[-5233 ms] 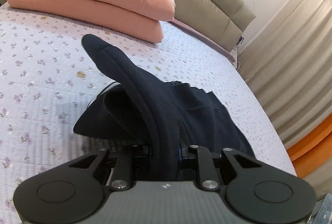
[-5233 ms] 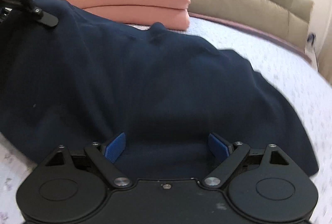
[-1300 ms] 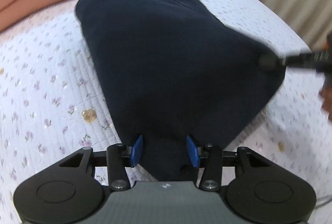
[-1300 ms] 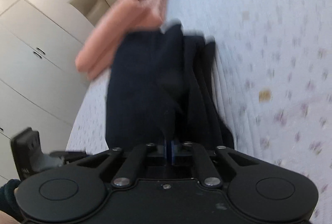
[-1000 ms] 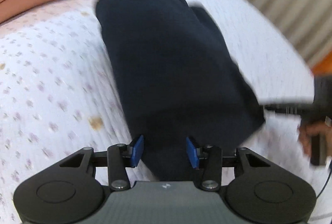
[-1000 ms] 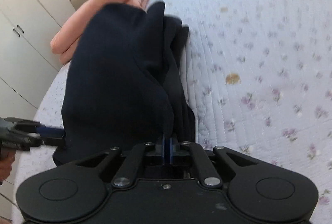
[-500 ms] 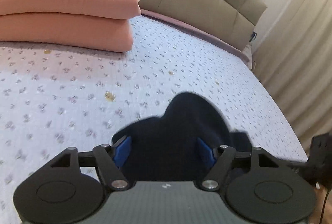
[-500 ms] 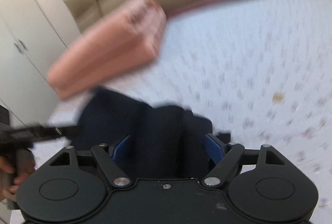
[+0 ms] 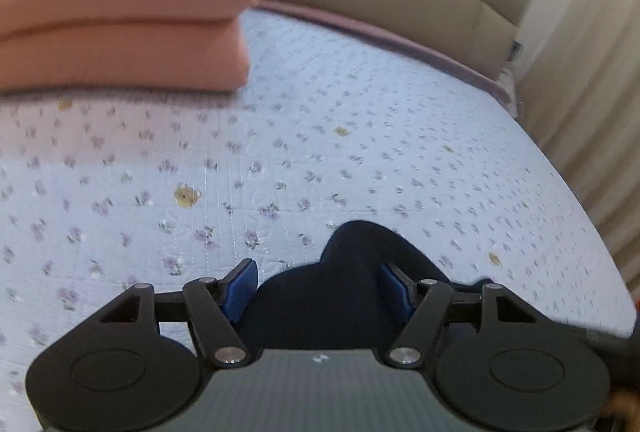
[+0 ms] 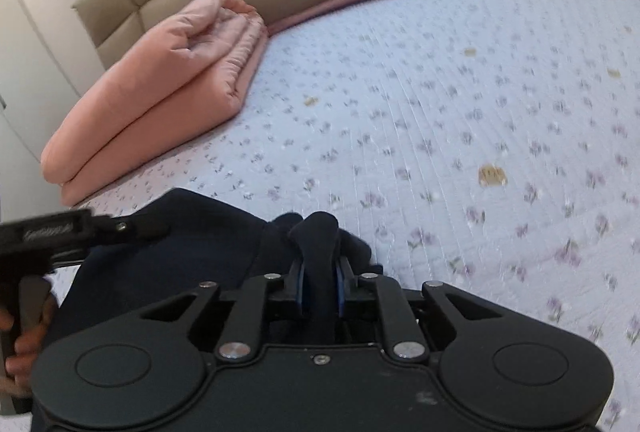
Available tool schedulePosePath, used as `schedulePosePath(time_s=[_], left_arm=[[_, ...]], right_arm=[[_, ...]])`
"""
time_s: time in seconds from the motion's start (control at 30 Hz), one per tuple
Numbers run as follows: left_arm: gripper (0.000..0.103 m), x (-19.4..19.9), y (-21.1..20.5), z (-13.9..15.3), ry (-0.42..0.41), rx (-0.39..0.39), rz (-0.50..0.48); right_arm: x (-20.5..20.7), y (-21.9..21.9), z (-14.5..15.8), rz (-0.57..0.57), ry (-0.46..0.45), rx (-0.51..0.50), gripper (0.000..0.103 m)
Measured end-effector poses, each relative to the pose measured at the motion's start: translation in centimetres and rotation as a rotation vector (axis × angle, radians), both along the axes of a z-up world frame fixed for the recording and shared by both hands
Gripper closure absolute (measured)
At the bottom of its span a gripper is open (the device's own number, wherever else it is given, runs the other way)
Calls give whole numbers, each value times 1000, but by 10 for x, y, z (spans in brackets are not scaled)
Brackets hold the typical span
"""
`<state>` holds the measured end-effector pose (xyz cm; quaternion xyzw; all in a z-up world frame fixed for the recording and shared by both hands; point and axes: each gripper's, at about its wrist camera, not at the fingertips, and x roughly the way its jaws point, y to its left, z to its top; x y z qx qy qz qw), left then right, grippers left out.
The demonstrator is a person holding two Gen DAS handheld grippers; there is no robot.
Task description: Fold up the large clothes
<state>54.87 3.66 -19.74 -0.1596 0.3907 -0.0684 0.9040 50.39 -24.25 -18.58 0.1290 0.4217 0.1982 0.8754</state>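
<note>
Navy garment lies bunched on the floral bed quilt. Right tool clamps a fold of it. Left tool spread wide, fabric between its pads, held low over the garment.

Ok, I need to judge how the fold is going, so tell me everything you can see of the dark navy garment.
The dark navy garment looks like soft, thick knit fabric, plain and unpatterned. It lies bunched in layers on the floral bedspread, near the bed's front edge, well apart from the folded pink blanket. The right gripper is shut on a raised ridge of it. The left gripper is open, with a rounded hump of the fabric between its blue pads, not pinched. Much of the garment is hidden behind the grippers.
</note>
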Motion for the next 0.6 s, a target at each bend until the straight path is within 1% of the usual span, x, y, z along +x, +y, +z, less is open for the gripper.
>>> schedulePosePath(time_s=[0.03, 0.07, 0.1, 0.13, 0.17, 0.2, 0.23, 0.3, 0.33, 0.37, 0.4, 0.43, 0.47, 0.5, 0.53, 0.57, 0.6], left_arm=[[34, -10, 1, 6, -13, 5, -21], [33, -21, 3, 12, -16, 3, -43], [29, -35, 7, 18, -7, 0, -68], [27, -48, 9, 23, -7, 15, -78], [23, -67, 13, 29, -12, 43, -74], [20, -83, 17, 32, 2, 52, -86], [20, -97, 21, 33, 27, 31, -111], [19, -123, 29, 29, 71, -47, -128], [19, -133, 31, 22, 107, -89, -132], [19, -140, 30, 13, 151, -131, -153], [19, -145, 27, 3, 184, -144, -179], [18, -149, 22, -7, 202, -136, -193], [15, -154, 19, -13, 207, -135, -182], [14, -158, 18, -14, 209, -143, -171], [14, -161, 17, -11, 210, -141, -168], [15, -165, 16, -7, 210, -120, -172], [16, -170, 14, -2, 202, -99, -182]], right_arm=[[-1, 2, 4, -4, 3, -6, 82], [-3, 0, 12, -12, 9, -7, 73], [-7, -3, 21, -15, 14, 7, 52], [-14, -6, 30, -15, 16, 20, 45], [-21, -9, 38, 1, 19, 44, 22], [-31, -12, 43, 28, 23, 72, 12], [-40, -13, 44, 67, 35, 91, 12], [-58, -8, 41, 149, 83, 78, 11], [-64, -2, 35, 190, 89, 46, 11], [-71, 3, 28, 223, 79, -14, 11], [-76, 5, 20, 242, 53, -83, 7], [-78, 3, 15, 231, 33, -137, 4], [-78, -1, 11, 209, 11, -193, 0], [-77, -8, 9, 163, 5, -247, 0], [-79, -13, 9, 92, -2, -339, 0], [-82, -18, 9, 68, -15, -436, 0], [-85, -24, 11, 81, -14, -448, 1]])
